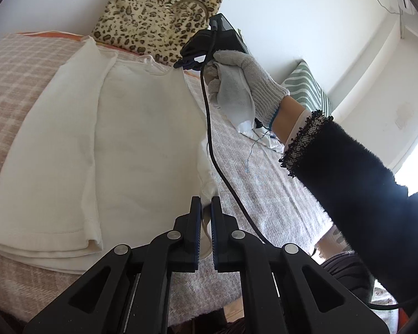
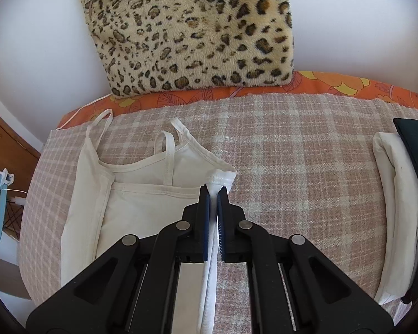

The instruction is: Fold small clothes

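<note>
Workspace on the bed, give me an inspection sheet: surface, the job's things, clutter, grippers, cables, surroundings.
Surface: pink checked blanket over an orange flowered sheet.
Job's things: white camisole, left side already folded inward, straps toward the wall; a folded white garment at the blanket's right edge.
Clutter: leopard-print cushion against the wall; a dark flat item on the folded garment.
Grippers: left gripper shut on the camisole's hem corner; right gripper shut on its top right corner, held by a gloved hand.
Cables: black cable hanging from the right gripper across the camisole's edge.
Surroundings: white wall; green striped cushion.
</note>
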### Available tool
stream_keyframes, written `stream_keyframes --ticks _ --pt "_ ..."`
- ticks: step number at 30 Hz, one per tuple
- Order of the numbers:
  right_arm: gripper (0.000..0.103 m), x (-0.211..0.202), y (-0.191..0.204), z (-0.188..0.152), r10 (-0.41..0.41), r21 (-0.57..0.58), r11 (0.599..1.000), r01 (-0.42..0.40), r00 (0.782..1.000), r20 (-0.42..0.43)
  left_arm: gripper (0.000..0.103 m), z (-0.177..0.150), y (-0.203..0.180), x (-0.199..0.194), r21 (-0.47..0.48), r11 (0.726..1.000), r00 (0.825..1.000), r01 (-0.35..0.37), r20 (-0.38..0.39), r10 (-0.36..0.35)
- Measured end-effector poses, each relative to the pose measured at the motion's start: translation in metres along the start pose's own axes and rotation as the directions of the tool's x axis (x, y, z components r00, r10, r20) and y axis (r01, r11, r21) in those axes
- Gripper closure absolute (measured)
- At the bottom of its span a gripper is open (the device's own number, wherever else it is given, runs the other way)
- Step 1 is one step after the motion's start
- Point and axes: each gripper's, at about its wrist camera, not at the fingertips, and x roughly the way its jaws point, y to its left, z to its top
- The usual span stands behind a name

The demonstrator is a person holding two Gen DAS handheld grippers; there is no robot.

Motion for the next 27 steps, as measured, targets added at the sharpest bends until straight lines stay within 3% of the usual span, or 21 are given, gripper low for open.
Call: stream_keyframes --ticks 13,21,27 --pt "0.097 0.016 0.089 0.015 -0.043 -0.130 0.991 0.040 0.999 -0.024 0.098 -0.007 0.018 -0.032 -0.032 0.997 0.993 -0.066 0.092 0.068" --pt "0.097 0.050 0.134 0.005 -0.077 -0.203 0.977 0.063 0.995 -0.065 0.098 -0.020 0.041 -0.036 -0.105 0.990 0.992 -0.090 0.078 0.098" --pt "0.097 0.068 0.151 -0.003 -0.132 -0.268 0.957 0.107 0.988 -0.075 0.099 -0.028 0.046 -0.028 -0.134 0.988 0.996 -0.074 0.044 0.081"
